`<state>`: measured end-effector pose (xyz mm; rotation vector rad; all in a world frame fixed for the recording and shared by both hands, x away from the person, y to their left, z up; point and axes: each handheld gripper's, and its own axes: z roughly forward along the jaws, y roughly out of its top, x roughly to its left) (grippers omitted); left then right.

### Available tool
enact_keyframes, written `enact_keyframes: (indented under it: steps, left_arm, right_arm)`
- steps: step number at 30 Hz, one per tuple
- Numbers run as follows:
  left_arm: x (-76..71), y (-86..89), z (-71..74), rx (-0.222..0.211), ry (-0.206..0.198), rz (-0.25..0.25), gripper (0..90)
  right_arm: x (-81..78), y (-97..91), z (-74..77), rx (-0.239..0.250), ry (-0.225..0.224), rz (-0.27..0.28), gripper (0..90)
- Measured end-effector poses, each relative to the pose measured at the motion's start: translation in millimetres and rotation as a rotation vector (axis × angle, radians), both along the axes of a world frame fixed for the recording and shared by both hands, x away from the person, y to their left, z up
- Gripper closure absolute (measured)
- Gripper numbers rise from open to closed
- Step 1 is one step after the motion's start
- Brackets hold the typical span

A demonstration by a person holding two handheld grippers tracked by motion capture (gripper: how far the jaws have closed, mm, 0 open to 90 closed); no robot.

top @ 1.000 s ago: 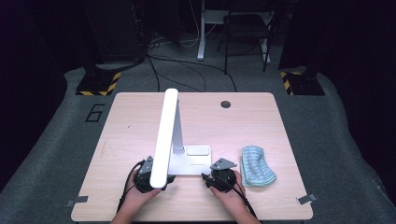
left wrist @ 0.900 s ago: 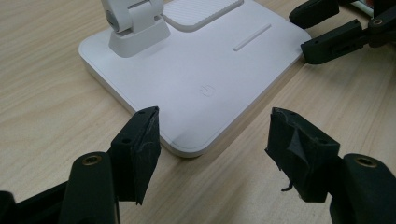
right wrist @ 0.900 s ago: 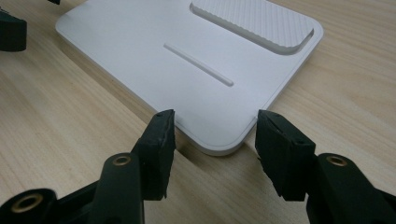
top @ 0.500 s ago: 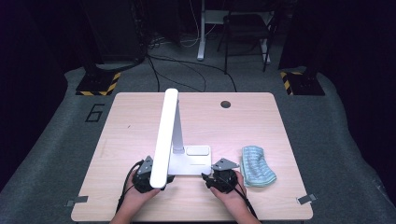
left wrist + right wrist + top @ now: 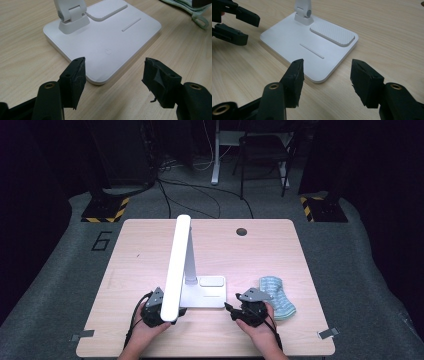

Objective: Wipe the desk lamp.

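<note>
One white desk lamp [image 5: 186, 270] on the table [image 5: 260, 250], base [image 5: 105, 47] flat on the wood, directly ahead of both tools and between them. Long lamp head [image 5: 175, 270] reaching toward the near edge, covering part of the left tool [image 5: 159, 309] in the high view. Base seen from left gripper view: nearest corner lying between the two black jaws, just beyond the tips, no contact seen. Power symbol [image 5: 107, 51] faint, ribbed pad [image 5: 106, 9] and thin slot [image 5: 131, 24] farther out; hinge of the upright [image 5: 71, 15] cut off at the top edge. From right gripper view: another base corner just ahead of the jaws, slot [image 5: 311, 51], ribbed pad [image 5: 332, 35], upright cut off at top.

Left tool: jaws spread wide, nothing between them. Right tool [image 5: 239, 312]: jaws likewise spread, released, nothing held. Left tool's two jaws also visible far off to the upper left of the right tool's camera [image 5: 234, 23], apart, beside the base.

One pale blue-green cloth [image 5: 278, 296] just outside the right tool, lying on the table; in the left gripper view only an edge and a loop [image 5: 197, 15], rest cut off by the frame. One round hole [image 5: 241, 231] in the table far beyond both tools. Two hands [image 5: 257, 330] entering from the bottom, forearms cut off. Room beyond the table dark, detail hard to make out.
</note>
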<state>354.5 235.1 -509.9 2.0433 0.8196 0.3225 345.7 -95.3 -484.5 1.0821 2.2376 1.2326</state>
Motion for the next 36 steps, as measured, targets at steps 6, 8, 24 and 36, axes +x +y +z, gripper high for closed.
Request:
enact_keyframes:
  steps: [6,8,24,36]
  left_arm:
    - [-0.4,-0.4,0.0,0.001,0.001,0.0,34.7]
    - [-0.7,0.1,0.0,-0.001,0.002,0.001,34.7]
    - [-0.8,2.9,0.5,-0.001,0.001,0.007,34.7]
    - [-1.0,3.8,0.4,-0.018,0.004,0.026,34.7]
  right_arm:
    - [-3.6,-17.6,7.2,0.002,-0.003,-0.01,43.7]
    - [-4.2,-25.6,8.5,0.004,-0.016,-0.014,43.6]
    - [-20.0,-82.6,-1.1,0.016,-0.039,-0.109,43.0]
    - [-22.7,-96.4,-12.7,0.069,-0.018,-0.148,43.0]
